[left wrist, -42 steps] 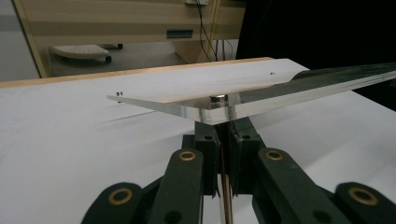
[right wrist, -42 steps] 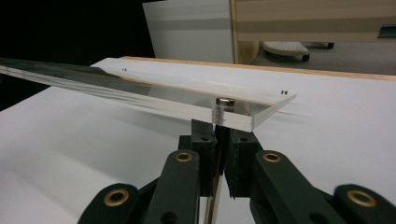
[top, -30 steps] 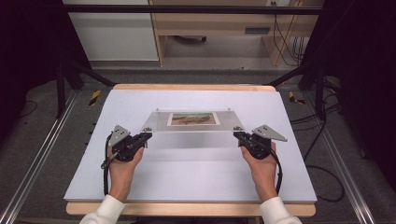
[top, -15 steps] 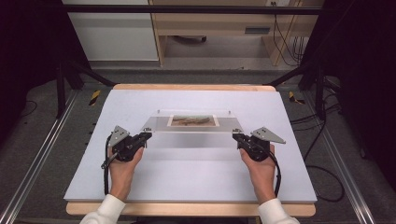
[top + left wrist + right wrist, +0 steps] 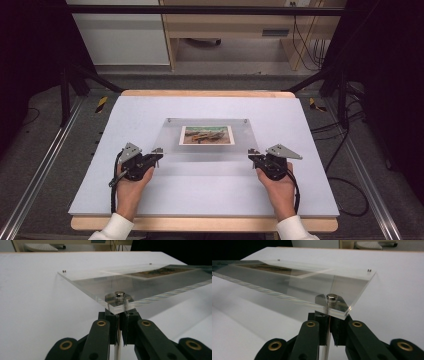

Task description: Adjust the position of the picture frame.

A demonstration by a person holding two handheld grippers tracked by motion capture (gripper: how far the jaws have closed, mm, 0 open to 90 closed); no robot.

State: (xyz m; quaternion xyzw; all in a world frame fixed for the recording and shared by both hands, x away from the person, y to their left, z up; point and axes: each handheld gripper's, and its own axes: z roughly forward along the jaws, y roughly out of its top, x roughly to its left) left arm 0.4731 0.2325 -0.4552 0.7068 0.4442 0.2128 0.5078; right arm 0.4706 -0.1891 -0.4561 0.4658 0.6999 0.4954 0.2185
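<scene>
1. On the white foam-covered table (image 5: 150,200), a clear rectangular acrylic sheet (image 5: 210,150) was seen near the middle, lifted at its near edge and tilted, with its far edge low towards the table.
2. Under the sheet, a small landscape photograph with a white border (image 5: 206,135) was seen through the acrylic.
3. The sheet's near left corner was pinched by the left gripper (image 5: 156,153); in the left gripper view the black jaws were pressed together on the corner's edge just below a small silver cylindrical magnet (image 5: 119,294).
4. The near right corner was pinched likewise by the right gripper (image 5: 252,155), its jaws closed on the edge beneath a second silver magnet (image 5: 331,298).
5. Two tiny metal studs (image 5: 64,271) were noted at the sheet's far corners.
6. Each gripper was held by a hand in a white sleeve (image 5: 116,227), well apart at either side.
</scene>
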